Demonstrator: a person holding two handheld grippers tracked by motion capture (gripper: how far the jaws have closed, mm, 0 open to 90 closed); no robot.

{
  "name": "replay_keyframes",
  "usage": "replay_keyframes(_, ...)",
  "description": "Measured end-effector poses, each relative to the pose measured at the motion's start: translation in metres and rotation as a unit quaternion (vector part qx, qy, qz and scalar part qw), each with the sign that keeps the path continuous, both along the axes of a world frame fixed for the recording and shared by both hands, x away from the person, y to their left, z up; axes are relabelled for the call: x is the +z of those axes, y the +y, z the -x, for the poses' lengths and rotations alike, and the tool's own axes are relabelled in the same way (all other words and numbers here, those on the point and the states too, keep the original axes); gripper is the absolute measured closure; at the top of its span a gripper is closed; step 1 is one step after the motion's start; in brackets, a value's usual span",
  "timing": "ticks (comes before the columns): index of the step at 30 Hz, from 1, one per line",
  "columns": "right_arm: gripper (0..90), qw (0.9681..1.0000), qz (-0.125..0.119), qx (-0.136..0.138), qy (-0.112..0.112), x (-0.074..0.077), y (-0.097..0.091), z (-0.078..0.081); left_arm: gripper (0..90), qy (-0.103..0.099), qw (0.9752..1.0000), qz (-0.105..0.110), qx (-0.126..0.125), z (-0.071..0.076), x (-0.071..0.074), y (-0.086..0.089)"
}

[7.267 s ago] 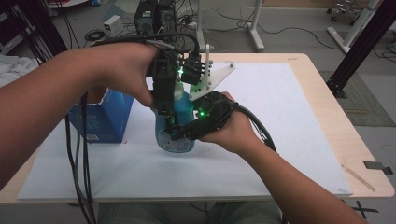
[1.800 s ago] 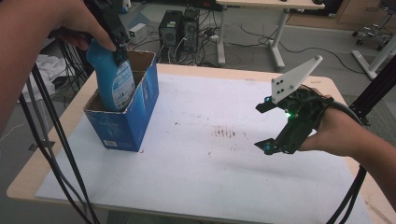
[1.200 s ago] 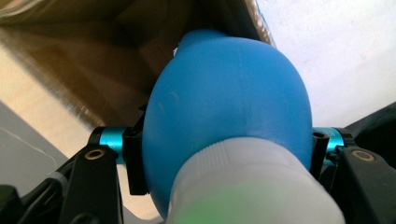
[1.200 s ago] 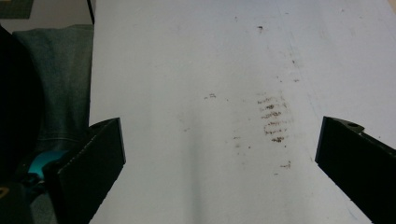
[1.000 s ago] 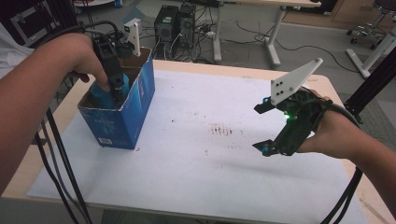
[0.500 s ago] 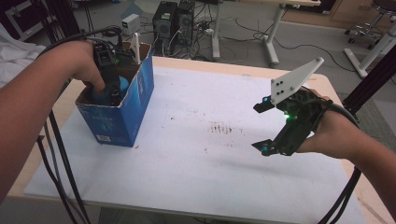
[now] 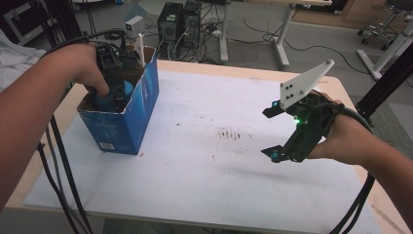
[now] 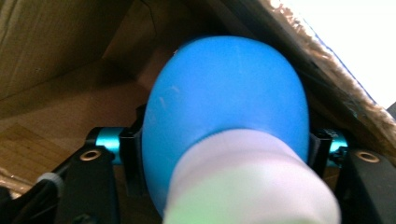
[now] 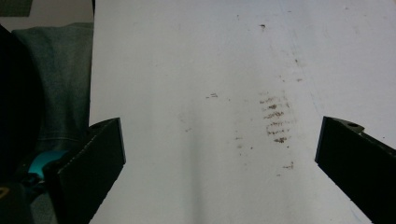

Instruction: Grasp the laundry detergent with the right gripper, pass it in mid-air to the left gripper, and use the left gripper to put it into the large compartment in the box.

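A wooden table covered by a white sheet [image 7: 204, 165] is standing in a workshop, with computer towers [image 7: 179, 22] and cables on the floor behind it. A patch of brown smudges [image 7: 233, 133] is marking the sheet near its middle.

At the table's left end, an open blue cardboard box [image 7: 127, 122] is sitting upright. The person's left hand [image 7: 80, 66] is reaching down into the box with the left gripper [image 7: 117, 95], and black cables are trailing from it over the table edge. Inside the box, a blue bottle with a white cap [image 8: 229, 116] is standing between the gripper's black jaws. In the left gripper view the bottle's rounded blue body is bulging out between the two pads, with brown cardboard walls close around it. The jaws have just been opening a little; whether the pads are pressing on the bottle or only bracketing it is hard to judge from so close, though they appear to be right against its sides.

On the right side of the table, the right hand [image 7: 348, 139] is holding the right gripper [image 7: 272, 131] just above the sheet, well apart from the box. Its jaws are standing wide apart with nothing between them, and its grey three-cornered plate is pointing upward. The right gripper view is looking down on the smudged sheet [image 9: 275, 116] between the two jaws.
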State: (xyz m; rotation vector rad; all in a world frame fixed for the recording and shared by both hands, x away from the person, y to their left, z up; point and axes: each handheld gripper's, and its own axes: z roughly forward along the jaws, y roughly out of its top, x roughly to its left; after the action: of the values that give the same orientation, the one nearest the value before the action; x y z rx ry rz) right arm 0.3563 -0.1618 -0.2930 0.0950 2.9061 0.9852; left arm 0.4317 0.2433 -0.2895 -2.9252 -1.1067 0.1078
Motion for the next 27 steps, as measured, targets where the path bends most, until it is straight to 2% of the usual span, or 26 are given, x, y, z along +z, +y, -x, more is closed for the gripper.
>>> replay_keyframes(6,0.7,1.0,-0.002,-0.004,0.001,-0.001,-0.003,0.001,31.1,0.0,0.9999,0.002,0.014,0.0,0.007,0.002)
replay_keyframes(15,0.7,1.0,-0.003,0.0,0.0,-0.001,0.0,0.001,26.6,-0.006,0.9999,0.001,0.015,0.0,0.019,0.001)
replay_keyframes(16,0.7,1.0,-0.003,0.0,0.0,-0.001,0.0,0.001,25.6,-0.009,0.9997,0.003,0.022,0.001,0.02,0.001)
replay_keyframes(23,0.7,1.0,-0.005,0.0,-0.002,0.0,-0.002,0.001,20.0,-0.015,0.9995,-0.003,0.028,0.0,0.033,0.0)
replay_keyframes(27,0.7,1.0,-0.004,0.001,-0.003,0.002,-0.003,0.001,18.9,-0.017,0.9994,0.001,0.032,0.001,0.041,-0.001)
